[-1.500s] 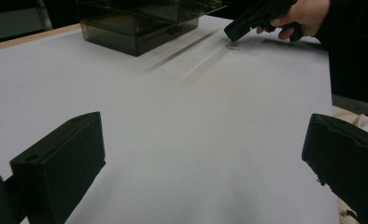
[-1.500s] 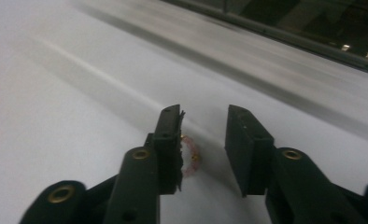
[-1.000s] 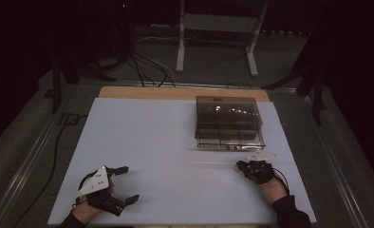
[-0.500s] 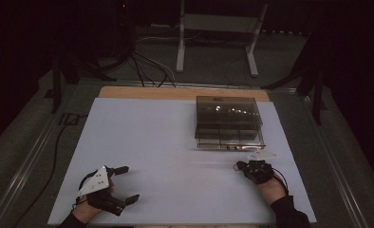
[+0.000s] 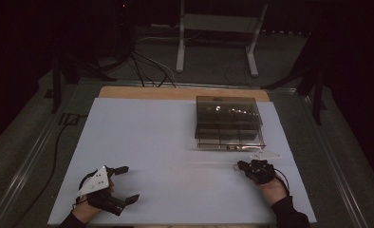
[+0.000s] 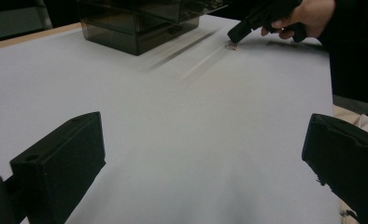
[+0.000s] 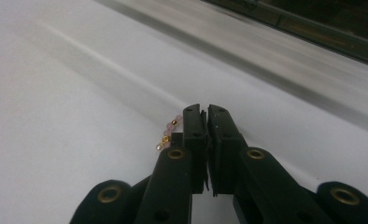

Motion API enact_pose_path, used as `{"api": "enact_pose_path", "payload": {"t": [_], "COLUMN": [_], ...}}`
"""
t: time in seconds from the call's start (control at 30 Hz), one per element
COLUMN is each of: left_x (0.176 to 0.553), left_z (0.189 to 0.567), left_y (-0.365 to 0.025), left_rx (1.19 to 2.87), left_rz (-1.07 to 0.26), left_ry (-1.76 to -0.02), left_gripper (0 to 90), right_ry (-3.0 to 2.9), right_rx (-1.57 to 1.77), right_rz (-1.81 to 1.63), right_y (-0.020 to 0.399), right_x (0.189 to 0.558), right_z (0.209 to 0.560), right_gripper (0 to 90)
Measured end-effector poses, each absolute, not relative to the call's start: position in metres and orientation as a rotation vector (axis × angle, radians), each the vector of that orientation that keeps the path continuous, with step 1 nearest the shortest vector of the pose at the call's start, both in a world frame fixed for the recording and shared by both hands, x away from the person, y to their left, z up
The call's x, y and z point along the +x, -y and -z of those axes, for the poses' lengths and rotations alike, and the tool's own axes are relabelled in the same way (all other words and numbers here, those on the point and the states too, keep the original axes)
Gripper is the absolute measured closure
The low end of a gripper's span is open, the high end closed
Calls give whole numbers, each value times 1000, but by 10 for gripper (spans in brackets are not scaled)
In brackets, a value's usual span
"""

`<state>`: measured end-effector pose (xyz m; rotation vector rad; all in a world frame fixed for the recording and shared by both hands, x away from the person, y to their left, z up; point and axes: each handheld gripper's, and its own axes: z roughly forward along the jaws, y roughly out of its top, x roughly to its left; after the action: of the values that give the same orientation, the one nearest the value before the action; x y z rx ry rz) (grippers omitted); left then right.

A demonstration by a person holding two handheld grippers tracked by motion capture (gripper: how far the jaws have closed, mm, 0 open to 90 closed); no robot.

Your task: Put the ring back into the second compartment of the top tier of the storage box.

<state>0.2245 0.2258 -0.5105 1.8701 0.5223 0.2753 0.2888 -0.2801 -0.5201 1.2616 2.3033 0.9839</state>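
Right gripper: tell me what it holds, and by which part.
The right gripper is shut on a string of pink and gold beads, pinched at one end; the rest of the string trails out beside the jaws on the white mat.

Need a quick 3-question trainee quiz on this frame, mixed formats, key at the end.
1. True or false: the left gripper has its jaws shut.
2. What lies at the right gripper on the white mat? A) a coin B) a strand of pink and gold beads C) a screw
3. Where does the dark compartment box stand relative to the right gripper in the high view?

Key
1. False: they stand wide apart, with nothing between them.
2. B; the jaws are closed and the beads show just beside them.
3. Beyond it, farther up the mat.
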Motion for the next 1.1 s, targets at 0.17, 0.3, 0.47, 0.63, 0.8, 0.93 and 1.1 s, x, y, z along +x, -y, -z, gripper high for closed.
{"api": "enact_pose_path", "payload": {"t": [0.17,0.3,0.47,0.63,0.8,0.93,1.1], "left_x": [225,225,225,225,225,225,225], "left_z": [511,511,511,511,511,511,511], "left_y": [-226,-226,-226,-226,-226,-226,-225], "left_rx": [1873,1874,1876,1875,1874,1873,1878], "left_rz": [-275,-274,-273,-271,-273,-274,-274], "left_ry": [-522,-522,-524,-523,-522,-522,-523], "left_gripper": [5,5,5,5,5,5,5], "right_ry": [-2303,-2304,-2302,-2305,-2305,-2311,-2325], "right_rx": [1266,1267,1264,1255,1253,1243,1226], "right_rz": [-997,-1002,-1016,-1029,-1037,-1044,-1051], "right_y": [281,281,282,281,281,280,278], "right_x": [287,285,282,279,278,276,273], "right_z": [517,516,513,510,507,505,503], "right_gripper": [873,873,873,873,873,873,873]}}
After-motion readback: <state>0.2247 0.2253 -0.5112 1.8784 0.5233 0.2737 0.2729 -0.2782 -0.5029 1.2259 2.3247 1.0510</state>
